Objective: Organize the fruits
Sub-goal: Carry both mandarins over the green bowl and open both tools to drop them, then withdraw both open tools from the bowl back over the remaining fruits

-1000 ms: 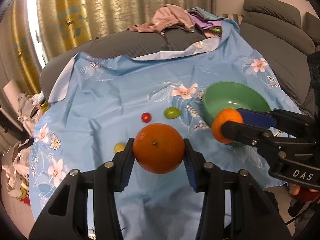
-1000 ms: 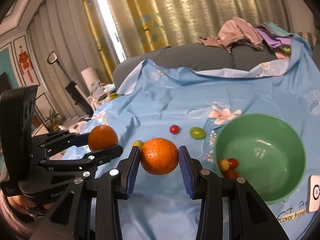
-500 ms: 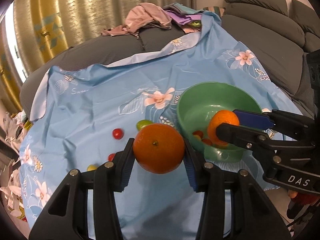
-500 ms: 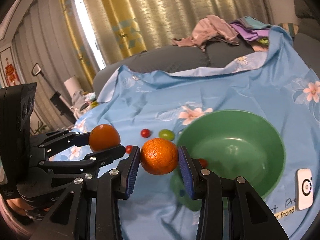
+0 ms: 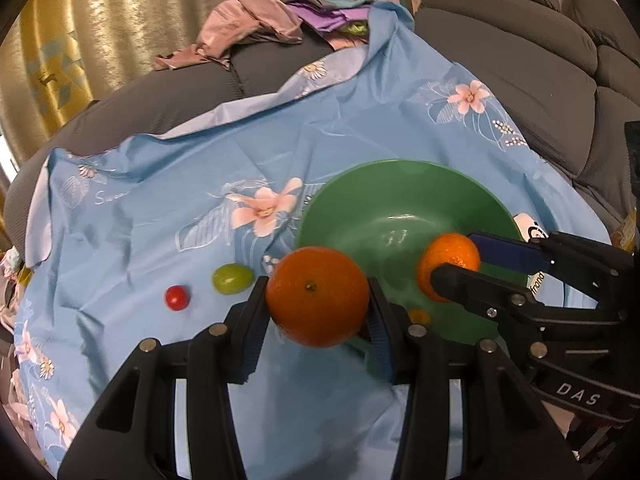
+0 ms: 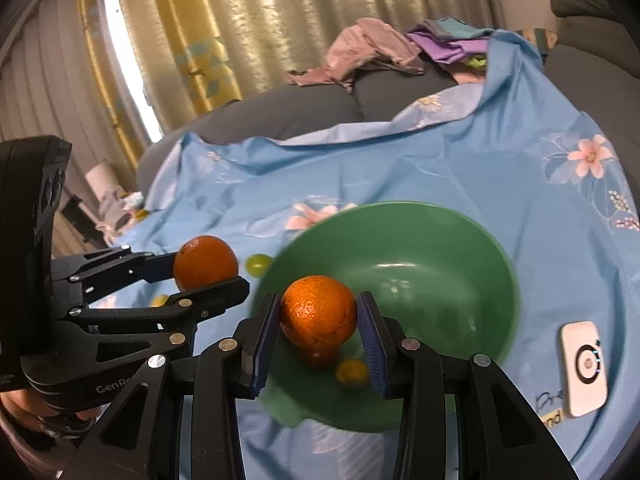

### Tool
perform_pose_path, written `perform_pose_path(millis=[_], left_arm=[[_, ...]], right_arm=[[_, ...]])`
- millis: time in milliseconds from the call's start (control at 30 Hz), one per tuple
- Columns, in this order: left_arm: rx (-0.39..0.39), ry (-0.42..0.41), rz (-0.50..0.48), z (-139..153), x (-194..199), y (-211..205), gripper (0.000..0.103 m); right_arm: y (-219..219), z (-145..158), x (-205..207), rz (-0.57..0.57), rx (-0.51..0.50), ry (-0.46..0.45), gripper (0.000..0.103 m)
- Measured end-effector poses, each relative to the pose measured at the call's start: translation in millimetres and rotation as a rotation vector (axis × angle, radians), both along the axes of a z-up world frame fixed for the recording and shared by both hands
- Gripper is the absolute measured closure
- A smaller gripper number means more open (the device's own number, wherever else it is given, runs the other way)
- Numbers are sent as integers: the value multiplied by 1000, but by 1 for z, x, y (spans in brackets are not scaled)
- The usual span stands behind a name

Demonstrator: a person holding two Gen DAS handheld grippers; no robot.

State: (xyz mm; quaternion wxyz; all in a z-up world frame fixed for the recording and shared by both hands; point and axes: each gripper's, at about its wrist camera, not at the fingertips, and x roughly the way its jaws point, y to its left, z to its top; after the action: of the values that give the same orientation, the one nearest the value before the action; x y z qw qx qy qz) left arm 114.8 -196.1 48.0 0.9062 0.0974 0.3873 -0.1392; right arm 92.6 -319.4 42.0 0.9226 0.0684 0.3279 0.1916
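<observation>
My left gripper [image 5: 318,308] is shut on a large orange [image 5: 317,297], held just at the near left rim of the green bowl [image 5: 404,184]. My right gripper [image 6: 319,320] is shut on a smaller orange [image 6: 318,312] and hangs over the bowl [image 6: 472,240]. Each gripper shows in the other view: the right one [image 5: 456,264] with its orange [image 5: 446,256], the left one [image 6: 208,270] with its orange [image 6: 205,261]. A small yellow fruit [image 6: 352,373] lies in the bowl. On the cloth to the bowl's left lie a green fruit [image 5: 232,278] and a red cherry tomato [image 5: 177,297].
The blue flowered cloth [image 5: 160,184] covers a grey sofa seat [image 5: 168,96]. A heap of clothes [image 5: 256,32] lies at the back. A white device [image 6: 584,368] rests right of the bowl. Gold curtains [image 6: 240,24] hang behind.
Both grippers, each still holding its orange, have moved to the right toward the bowl and a little down. The right orange is now over the bowl; the left one is at its rim.
</observation>
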Motion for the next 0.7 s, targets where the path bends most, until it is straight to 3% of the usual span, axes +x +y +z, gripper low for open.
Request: perform_pose_path(millis=[467, 700], left_arm=[[58, 35, -30, -26, 16, -20, 54], [58, 7, -6, -19, 8, -11, 37]], right_arm=[[-11, -19, 11, -58, -74, 57, 61], [-13, -14, 7, -81, -82, 64, 61]])
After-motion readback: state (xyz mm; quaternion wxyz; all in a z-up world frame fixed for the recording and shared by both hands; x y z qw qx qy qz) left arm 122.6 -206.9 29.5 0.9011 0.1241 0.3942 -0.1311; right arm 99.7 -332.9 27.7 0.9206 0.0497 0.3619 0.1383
